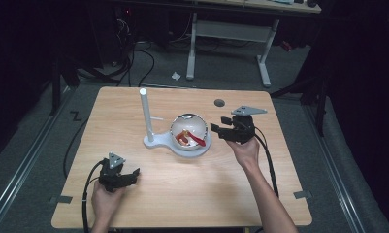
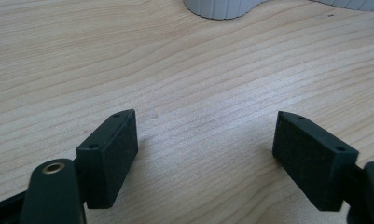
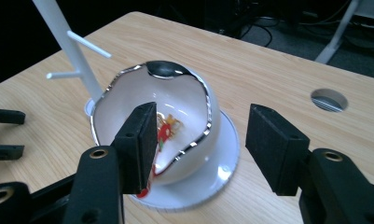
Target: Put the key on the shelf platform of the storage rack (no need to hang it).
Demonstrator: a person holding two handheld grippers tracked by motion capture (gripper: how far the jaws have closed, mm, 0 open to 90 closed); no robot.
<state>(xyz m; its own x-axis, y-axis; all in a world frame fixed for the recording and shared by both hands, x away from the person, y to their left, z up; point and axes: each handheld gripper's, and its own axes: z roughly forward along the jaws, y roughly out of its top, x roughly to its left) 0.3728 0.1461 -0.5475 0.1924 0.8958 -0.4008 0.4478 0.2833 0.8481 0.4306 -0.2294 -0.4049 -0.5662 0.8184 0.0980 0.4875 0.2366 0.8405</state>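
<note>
A white bowl [image 1: 188,130] with a silvery rim and a red and gold marking inside stands on a white saucer [image 1: 192,149] in the middle of the table. In the right gripper view the bowl [image 3: 128,98] sits just ahead and below, tilted toward me. My right gripper [image 1: 220,124] hovers at the bowl's right side, open; its jaws [image 3: 203,135] stand apart and press on nothing. My left gripper [image 1: 133,175] rests near the front left of the table, open over bare wood [image 2: 205,140].
A white stand [image 1: 145,111] with short pegs rises just left of the bowl [image 3: 68,42]. A round cable hole [image 1: 219,103] lies behind the right gripper. The table [image 1: 182,194] is light wood; a desk frame and cables lie on the floor beyond.
</note>
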